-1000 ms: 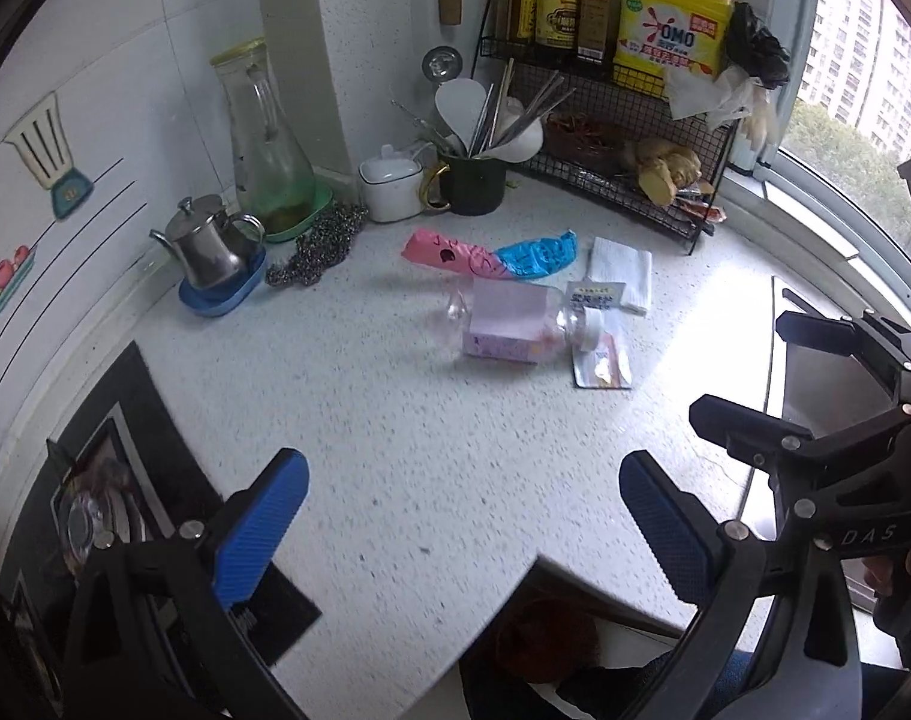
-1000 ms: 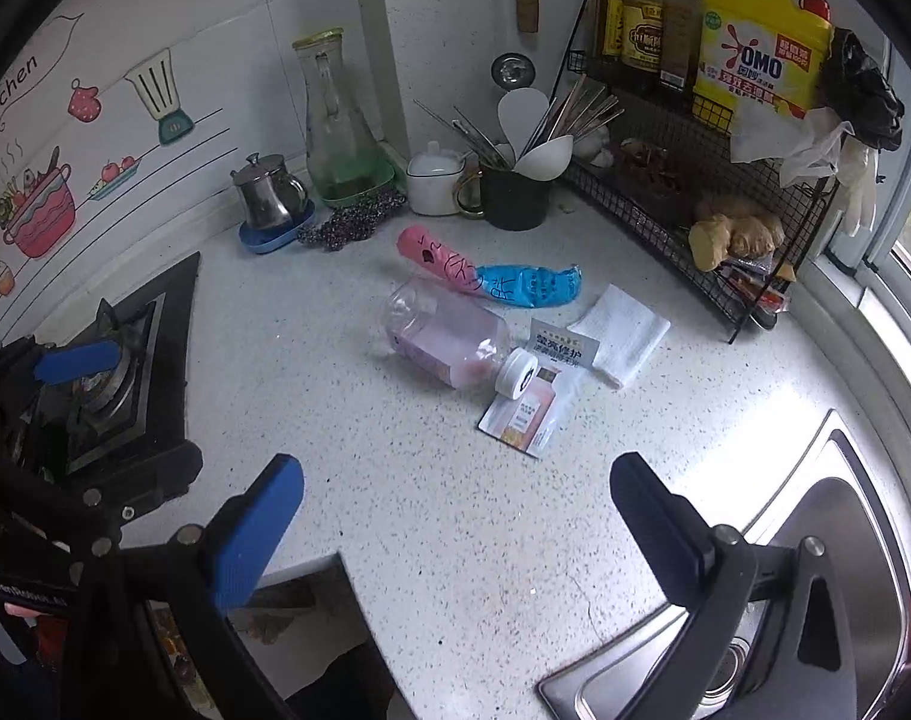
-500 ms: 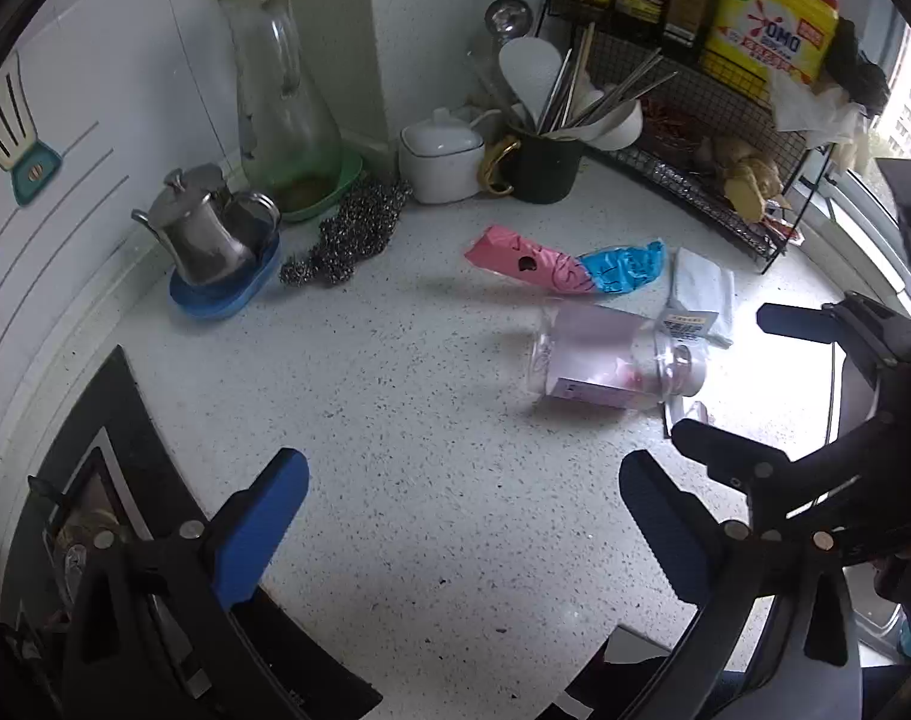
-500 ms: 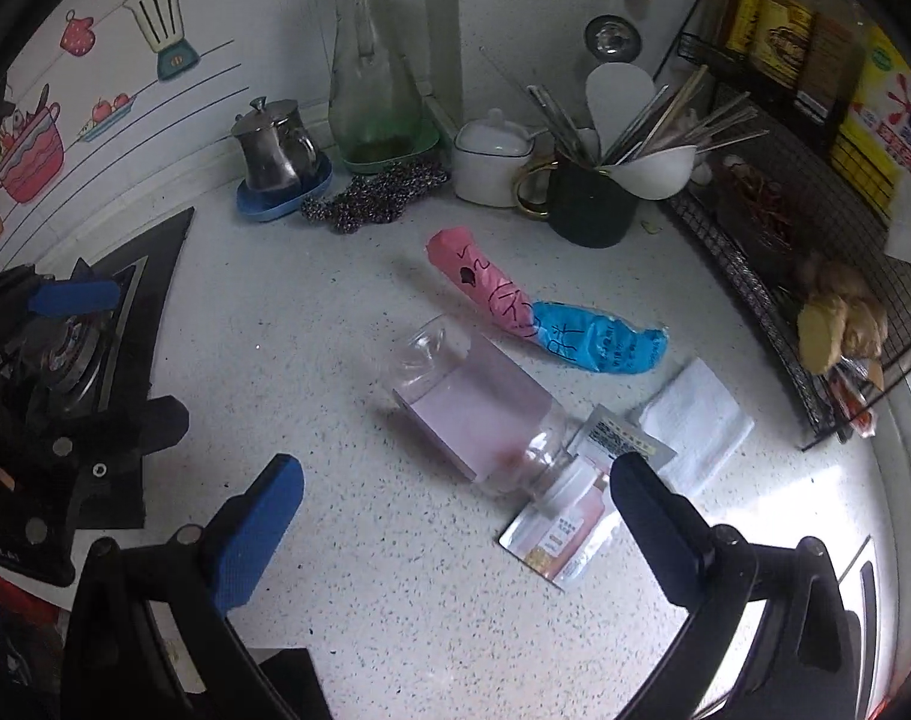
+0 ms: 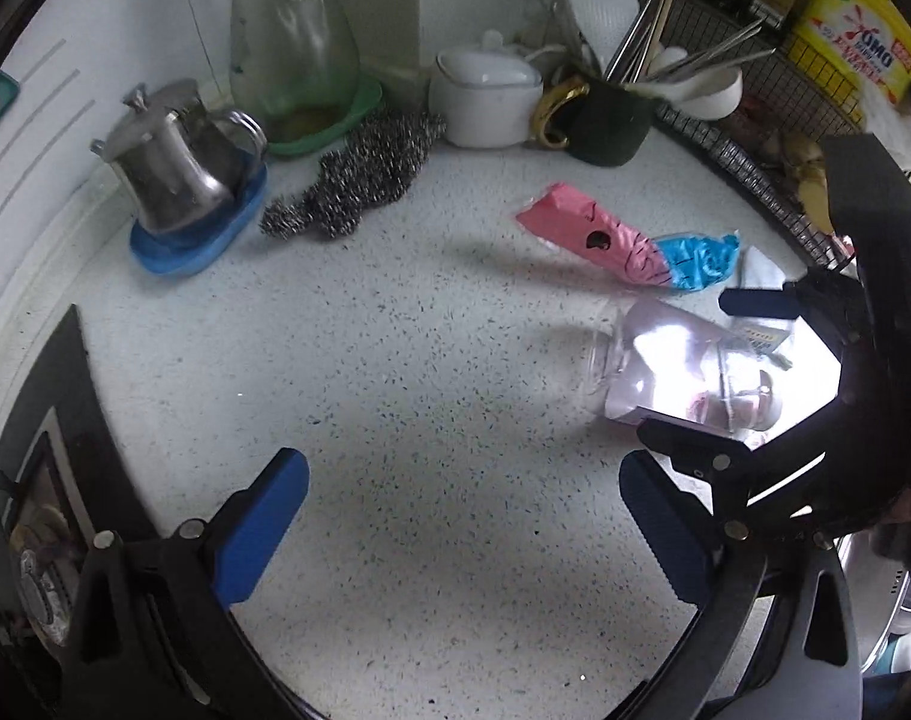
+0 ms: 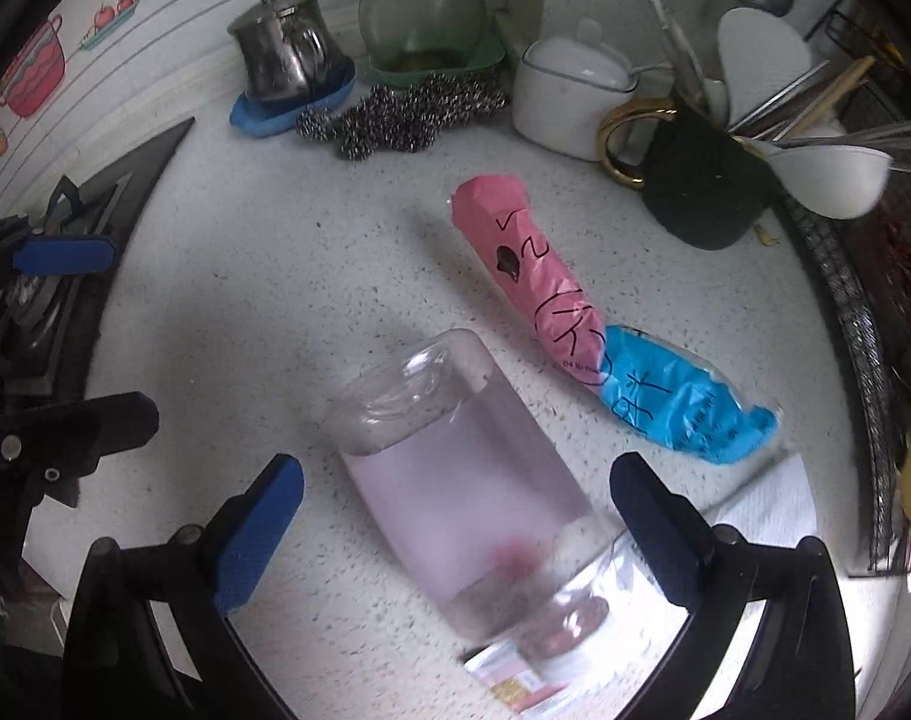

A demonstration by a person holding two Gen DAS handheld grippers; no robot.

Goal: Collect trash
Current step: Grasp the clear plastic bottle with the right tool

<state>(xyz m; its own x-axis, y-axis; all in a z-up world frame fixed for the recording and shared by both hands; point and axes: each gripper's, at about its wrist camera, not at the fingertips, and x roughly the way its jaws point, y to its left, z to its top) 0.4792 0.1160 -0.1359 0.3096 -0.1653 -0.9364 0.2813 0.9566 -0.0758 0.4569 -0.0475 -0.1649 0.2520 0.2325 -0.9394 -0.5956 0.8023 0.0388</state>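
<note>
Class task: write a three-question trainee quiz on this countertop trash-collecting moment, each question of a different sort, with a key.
1. True or false: the right gripper is shut on the clear bottle.
2. Multiple choice: the pink-and-blue wrapper lies A) inside the dark mug; B) flat on the counter beyond the bottle; C) under the steel teapot.
3. Fill in: the bottle lies on its ____.

Key: 1 false, its jaws stand open either side of the bottle; 2 B; 3 side.
</note>
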